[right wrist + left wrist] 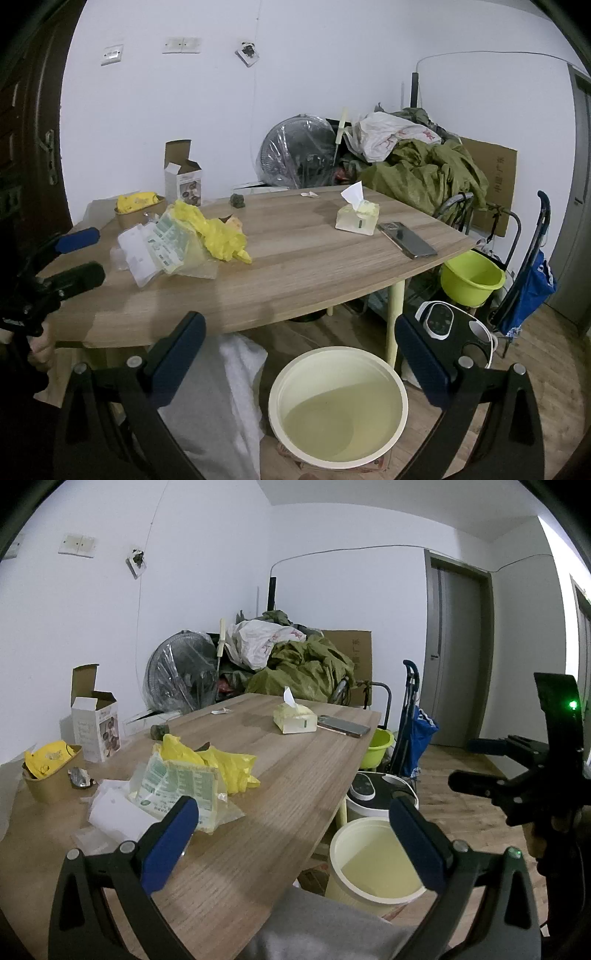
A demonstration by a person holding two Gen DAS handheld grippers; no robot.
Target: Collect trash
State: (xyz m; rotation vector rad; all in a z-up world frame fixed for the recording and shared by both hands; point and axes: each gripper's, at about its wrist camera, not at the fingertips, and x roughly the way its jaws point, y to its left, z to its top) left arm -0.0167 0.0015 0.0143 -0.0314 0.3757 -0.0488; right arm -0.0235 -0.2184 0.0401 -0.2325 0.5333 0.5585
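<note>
A pile of trash lies on the wooden table (pixel 258 834): a yellow plastic bag (pixel 225 764) (pixel 218 232), a green-printed clear wrapper (pixel 177 790) (pixel 166 243) and white packaging (pixel 114 812) (pixel 136 258). A cream waste bin (pixel 373 860) (pixel 338 406) stands on the floor beside the table, empty. My left gripper (pixel 295 838) is open and empty above the table's near edge. My right gripper (pixel 301 354) is open and empty above the bin. Each gripper shows at the edge of the other's view.
On the table stand a paper bowl with a yellow wrapper (pixel 51 771), an open white carton (pixel 96 727), a tissue pack (pixel 356 218), a phone (pixel 408 240) and a small dark lump (pixel 237 200). A green basin (pixel 471 278), a white appliance (pixel 454 332) and a cart (pixel 532 280) stand behind the bin.
</note>
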